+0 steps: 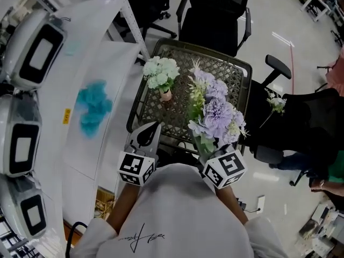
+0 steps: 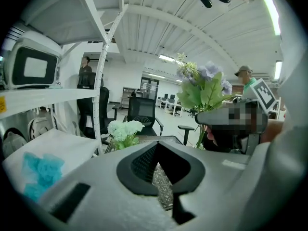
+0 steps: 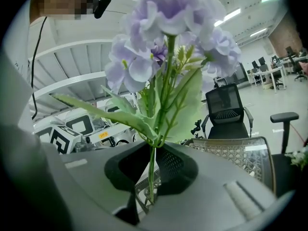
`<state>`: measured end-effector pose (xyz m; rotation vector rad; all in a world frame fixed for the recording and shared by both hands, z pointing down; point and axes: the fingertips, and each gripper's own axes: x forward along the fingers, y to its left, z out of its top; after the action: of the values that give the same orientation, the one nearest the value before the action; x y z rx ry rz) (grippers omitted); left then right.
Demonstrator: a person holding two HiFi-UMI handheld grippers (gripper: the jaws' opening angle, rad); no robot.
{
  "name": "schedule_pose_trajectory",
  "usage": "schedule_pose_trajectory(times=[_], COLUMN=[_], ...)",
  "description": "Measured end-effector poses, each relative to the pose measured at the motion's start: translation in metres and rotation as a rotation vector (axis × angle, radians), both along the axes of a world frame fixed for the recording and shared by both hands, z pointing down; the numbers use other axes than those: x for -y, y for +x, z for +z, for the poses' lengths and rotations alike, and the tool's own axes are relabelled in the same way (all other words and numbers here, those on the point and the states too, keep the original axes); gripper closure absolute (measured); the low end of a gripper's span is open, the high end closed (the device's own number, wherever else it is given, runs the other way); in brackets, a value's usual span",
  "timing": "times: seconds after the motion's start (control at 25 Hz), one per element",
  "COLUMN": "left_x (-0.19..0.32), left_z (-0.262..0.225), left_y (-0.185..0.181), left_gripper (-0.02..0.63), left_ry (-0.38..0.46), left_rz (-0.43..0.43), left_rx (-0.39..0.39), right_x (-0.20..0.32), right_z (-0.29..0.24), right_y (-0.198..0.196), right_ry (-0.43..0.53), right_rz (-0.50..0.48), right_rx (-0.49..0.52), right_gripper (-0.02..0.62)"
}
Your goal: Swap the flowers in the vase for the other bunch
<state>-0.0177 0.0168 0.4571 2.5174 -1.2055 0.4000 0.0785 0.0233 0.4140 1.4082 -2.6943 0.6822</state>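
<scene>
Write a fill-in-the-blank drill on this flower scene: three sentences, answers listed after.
1. The right tool grips the purple bunch by its ____.
2. The left tool, its jaws shut, holds ____.
3. The white bunch stands in a small ____ on the mesh table.

Missing words: stem; nothing; vase.

Room right of the vase

Right of the vase (image 1: 165, 95) the counter (image 1: 228, 69) lies bare. Left of it a white shelf post (image 1: 130, 20) stands close; behind it an office chair (image 1: 215, 15); the purple bunch (image 1: 215, 109) fills its near right
</scene>
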Motion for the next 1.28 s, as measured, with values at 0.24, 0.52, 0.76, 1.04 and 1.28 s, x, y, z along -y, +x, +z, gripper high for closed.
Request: schedule_pose_trajectory(times=[0.24,0.52,0.76,1.04,1.28], left_x=[0.003,0.001,0.015,0.036,0.055], left_z=[0.007,0.025,0.032,0.048,0.065], left_y=[-0.002,0.001,-0.002,-0.015,-0.022], left_gripper=[0.609,0.609,0.609,0.609,0.601], left_ry=[-0.005,-0.024,0.009,0.009,0.0], left_rz=[-0.001,0.0,-0.024,-0.061,-0.076], left_rx=[0.017,0.074,0.081,0.064,0.055], right_x=[0.001,-0.001,0.001,0.008,0.018], right_z=[0.001,0.005,0.001,0.009,0.013], right_y=[-0.001,0.002,0.006,0.002,-0.002], right_ry=[-0.004,-0.005,0.012,0.007,0.004], right_rz=[-0.021,-0.02,-0.002,-0.001,-0.001], right_rx=[0.013,0.023,0.005,-0.012,-0.032], right_gripper=[0.549,0.549,0.548,0.548,0.548])
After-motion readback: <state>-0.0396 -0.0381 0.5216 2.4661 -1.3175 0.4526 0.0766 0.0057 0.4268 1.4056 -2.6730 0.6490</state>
